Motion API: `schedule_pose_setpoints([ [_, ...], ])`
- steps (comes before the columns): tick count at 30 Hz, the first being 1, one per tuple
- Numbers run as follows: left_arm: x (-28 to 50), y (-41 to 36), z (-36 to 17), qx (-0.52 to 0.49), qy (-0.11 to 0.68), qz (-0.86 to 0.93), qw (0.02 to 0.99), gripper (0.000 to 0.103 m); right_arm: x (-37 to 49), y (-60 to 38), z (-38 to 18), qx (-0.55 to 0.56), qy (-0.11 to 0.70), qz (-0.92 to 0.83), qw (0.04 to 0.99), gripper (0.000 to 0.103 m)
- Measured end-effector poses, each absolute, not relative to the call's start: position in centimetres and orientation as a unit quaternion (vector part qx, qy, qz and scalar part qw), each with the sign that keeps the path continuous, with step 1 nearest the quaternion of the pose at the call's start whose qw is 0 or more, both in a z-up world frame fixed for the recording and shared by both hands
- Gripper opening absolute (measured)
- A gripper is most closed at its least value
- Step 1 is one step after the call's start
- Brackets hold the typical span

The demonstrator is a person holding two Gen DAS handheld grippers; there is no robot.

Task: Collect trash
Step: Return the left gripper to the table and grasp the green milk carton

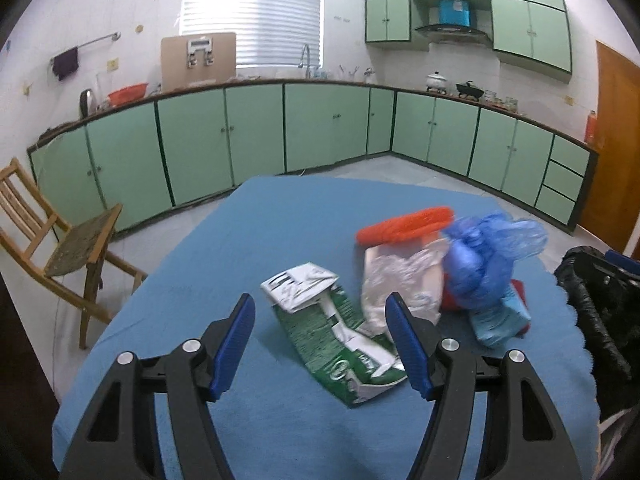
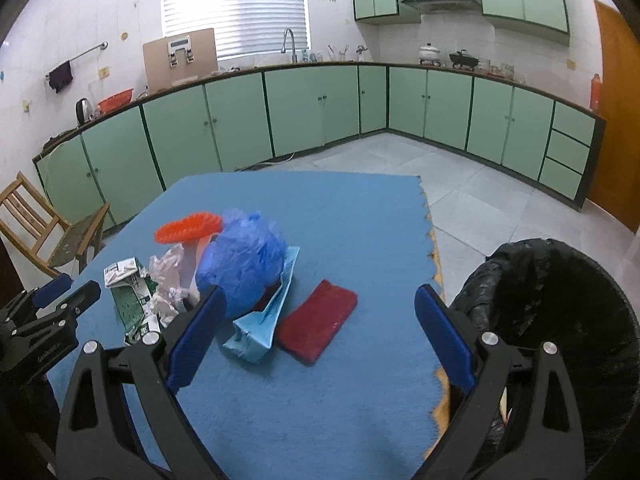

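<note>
A: Stock on the blue tablecloth (image 2: 328, 216), please.

B: Item one, a flattened green-and-white carton (image 1: 340, 336), nearest the left gripper (image 1: 320, 344). Item two, crumpled white plastic wrap (image 1: 400, 280), touching the carton's far end. Item three, an orange ridged plastic piece (image 1: 406, 222), behind the wrap. Item four, a bunched blue plastic bag (image 2: 244, 260), resting on item five, a crushed light-blue carton (image 2: 260, 328). Item six, a dark red flat pad (image 2: 318, 322), just beside that carton, on the side toward the bin.

A: Receptacle?

B: One bin lined with a black bag (image 2: 560, 300), off the table's right edge, near the right gripper (image 2: 316, 344). Its contents can't be made out.

A: Grippers?

B: Both spread wide, nothing between the pads. The left one's fingers frame the green carton without touching it; the right one's frame the light-blue carton and red pad, likewise clear of them.

A: Progress entry?

B: All six items lie on the cloth; none is held. By my reckoning, collection is at its start, every piece outstanding.
</note>
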State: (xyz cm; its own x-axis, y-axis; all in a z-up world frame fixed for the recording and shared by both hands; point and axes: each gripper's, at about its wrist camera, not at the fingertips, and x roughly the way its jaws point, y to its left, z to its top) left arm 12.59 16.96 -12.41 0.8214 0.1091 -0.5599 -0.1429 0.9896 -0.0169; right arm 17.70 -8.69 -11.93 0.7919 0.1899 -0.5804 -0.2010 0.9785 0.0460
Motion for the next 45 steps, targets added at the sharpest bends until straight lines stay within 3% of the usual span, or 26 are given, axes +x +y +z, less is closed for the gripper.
schedule_pose_setpoints([
  [14, 15.8, 19.9, -16.2, -0.068, 0.344, 0.051, 0.935, 0.067, 19.9, -7.5, -16.1, -0.022, 0.348, 0.091, 0.933, 0.092],
  [22, 17.0, 19.4, -16.8, -0.082, 0.361, 0.020, 0.929, 0.065, 20.9, -6.8, -15.5, -0.024, 0.342, 0.107, 0.933, 0.092],
  [25, 17.3, 19.9, -16.9, -0.094, 0.364, 0.015, 0.926, 0.044, 21.4, -6.4, -14.7, -0.022, 0.331, 0.119, 0.936, 0.092],
  [26, 17.5, 20.1, -17.0, -0.098, 0.367, 0.014, 0.925, 0.030, 21.5, -6.2, -14.5, -0.023, 0.329, 0.122, 0.936, 0.092],
  [27, 17.5, 20.4, -17.1, -0.103, 0.370, 0.016, 0.923, 0.022, 21.7, -5.9, -14.3, -0.022, 0.327, 0.125, 0.936, 0.092],
  [38, 16.6, 19.5, -15.0, -0.087, 0.338, 0.025, 0.937, 0.008, 23.1, -3.9, -13.7, -0.026, 0.323, 0.147, 0.934, 0.092],
  [45, 16.8, 19.3, -15.2, -0.083, 0.345, 0.024, 0.935, 0.011, 24.1, -3.3, -14.2, -0.025, 0.339, 0.163, 0.926, 0.073],
])
